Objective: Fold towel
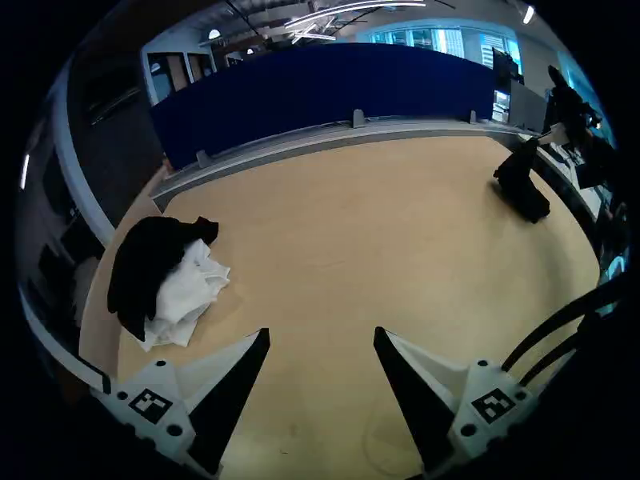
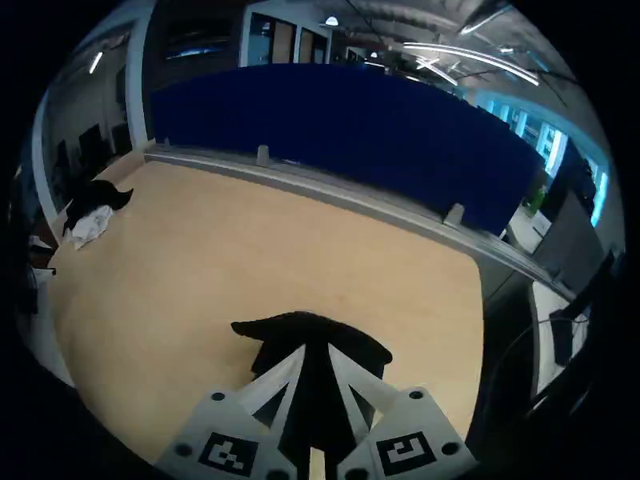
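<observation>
Left gripper view, L to R: a pile (image 1: 168,276) of cloths lay at the far left edge of the table (image 1: 360,224), black cloth on top and to the left, white cloth beneath and to the right, both crumpled. The L gripper (image 1: 320,331) hung above bare wood w/ jaws wide, nothing betw. them, well apart from the pile. A blue partition (image 1: 320,88) ran along the table's far edge. At far right a dark shape (image 1: 522,186) sat on the table; too unclear to say what it was. Black cables (image 1: 560,328) crossed the lower right corner.

Right gripper view, L to R: the same pile (image 2: 92,214) showed small at the far left of the table, well apart from all else. At centre bottom the R gripper (image 2: 317,346) was narrow, nearly closed, tips over a black towel (image 2: 360,346). The towel lay bunched on the near part of the table, one flap out to the left, one to the right. The gap betw. the fingers looked black; couldn't tell if they pinched the cloth or only lay over it. The partition stood behind, running off to the right.
</observation>
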